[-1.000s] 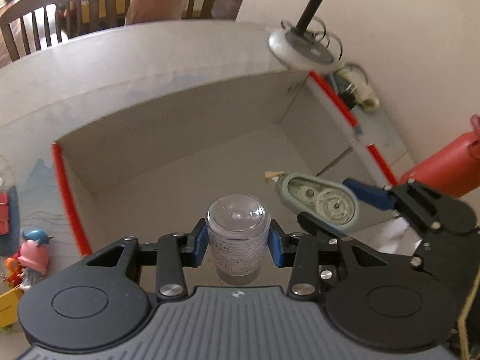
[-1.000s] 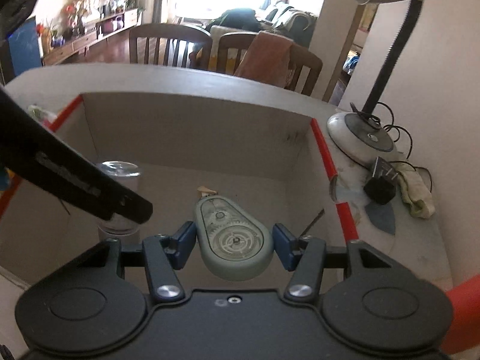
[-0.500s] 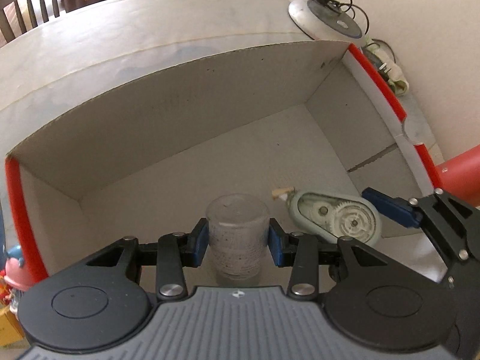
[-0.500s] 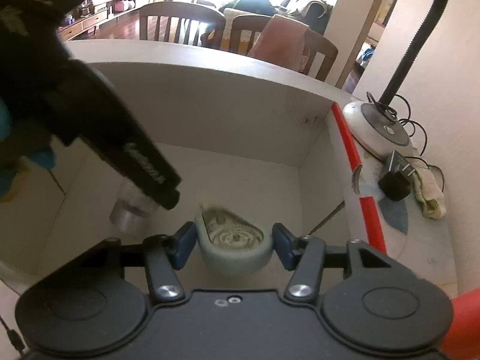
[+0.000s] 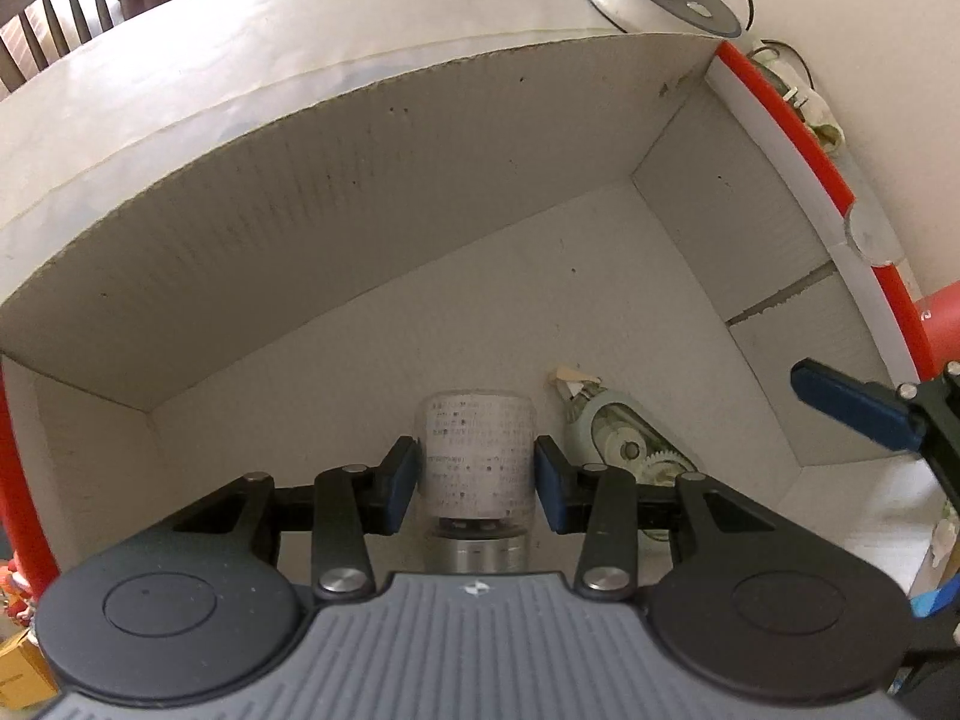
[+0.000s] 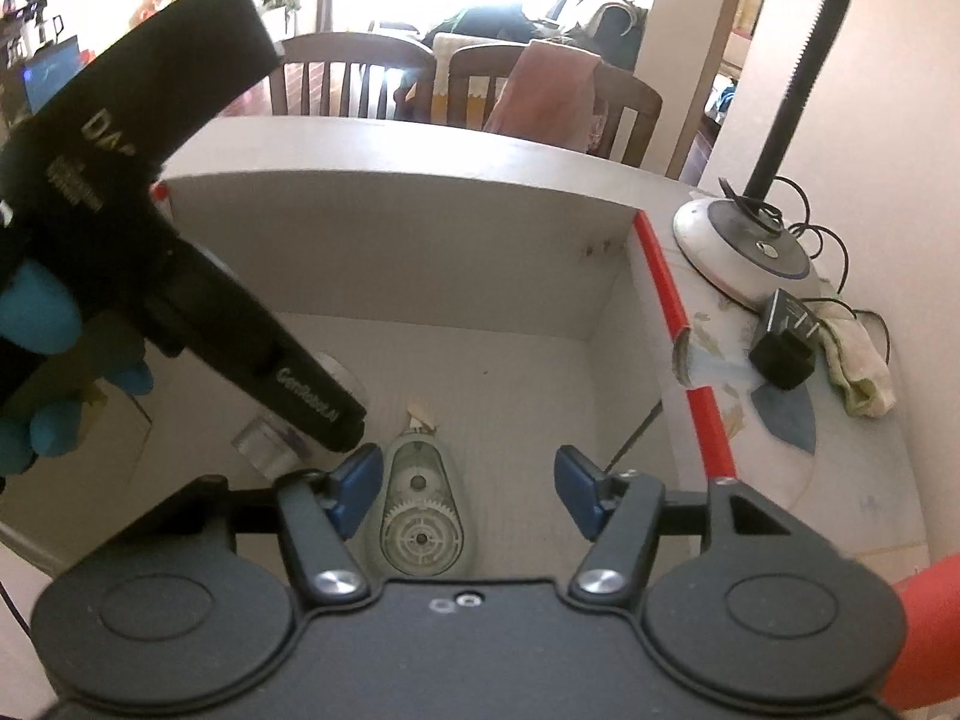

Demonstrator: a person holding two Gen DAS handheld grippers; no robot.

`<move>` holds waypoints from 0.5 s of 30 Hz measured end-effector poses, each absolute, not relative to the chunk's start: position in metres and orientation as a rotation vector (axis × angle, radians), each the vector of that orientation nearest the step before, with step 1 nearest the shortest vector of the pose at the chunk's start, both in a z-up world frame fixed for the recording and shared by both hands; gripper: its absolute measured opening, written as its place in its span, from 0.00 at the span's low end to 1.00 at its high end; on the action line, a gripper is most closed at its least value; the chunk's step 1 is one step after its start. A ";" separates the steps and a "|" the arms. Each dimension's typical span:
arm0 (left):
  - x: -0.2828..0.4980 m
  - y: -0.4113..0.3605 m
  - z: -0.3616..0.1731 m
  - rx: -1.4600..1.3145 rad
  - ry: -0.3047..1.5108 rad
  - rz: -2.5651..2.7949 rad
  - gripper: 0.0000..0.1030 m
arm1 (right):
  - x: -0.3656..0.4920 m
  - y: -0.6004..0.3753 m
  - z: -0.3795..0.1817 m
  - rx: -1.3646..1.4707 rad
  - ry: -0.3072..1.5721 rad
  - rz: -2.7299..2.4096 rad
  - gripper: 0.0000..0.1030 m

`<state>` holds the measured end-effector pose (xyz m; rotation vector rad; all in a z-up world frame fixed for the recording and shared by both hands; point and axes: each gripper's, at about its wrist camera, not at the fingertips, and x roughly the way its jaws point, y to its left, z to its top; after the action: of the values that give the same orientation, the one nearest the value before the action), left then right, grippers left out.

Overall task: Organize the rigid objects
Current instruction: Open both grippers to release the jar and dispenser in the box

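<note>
A clear jar point(image 5: 477, 456) with a printed label and a metal end sits low inside the white cardboard box point(image 5: 360, 192). My left gripper point(image 5: 476, 480) is shut on it, pads on both sides. A pale green correction tape dispenser point(image 6: 420, 516) lies flat on the box floor. My right gripper point(image 6: 468, 489) hangs over it with its jaws opening; the dispenser lies between the pads, close by the left pad and far from the right one. In the left wrist view the dispenser point(image 5: 624, 450) lies just right of the jar. A blue-gloved hand point(image 6: 42, 324) holds the left gripper.
The box has red-edged side rims point(image 6: 660, 276). Right of it stand a desk lamp base point(image 6: 744, 252), a black plug adapter point(image 6: 783, 348) and a crumpled cloth point(image 6: 858, 372). A red object point(image 5: 942, 324) sits by the box's right side. Wooden chairs point(image 6: 360, 78) stand behind the table.
The left gripper sank deeper into the box with the jar. The right gripper's jaws spread off the correction tape, which now lies flat on the box floor.
</note>
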<state>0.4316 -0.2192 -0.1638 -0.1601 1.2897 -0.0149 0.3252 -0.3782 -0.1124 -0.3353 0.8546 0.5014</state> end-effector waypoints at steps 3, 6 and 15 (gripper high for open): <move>0.425 -0.219 -0.158 -0.153 1.262 -0.022 0.51 | 0.322 -0.382 -0.108 -0.309 0.857 0.497 0.62; 0.417 -0.219 -0.150 -0.144 1.231 -0.029 0.51 | 0.317 -0.383 -0.104 -0.292 0.853 0.491 0.62; 0.378 -0.212 -0.106 -0.131 1.113 -0.056 0.51 | 0.295 -0.377 -0.082 -0.252 0.817 0.503 0.68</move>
<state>0.3780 -0.2125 -0.1064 -0.1307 1.1129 -0.0557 0.2950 -0.3773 -0.0822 -0.2520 0.8175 0.5030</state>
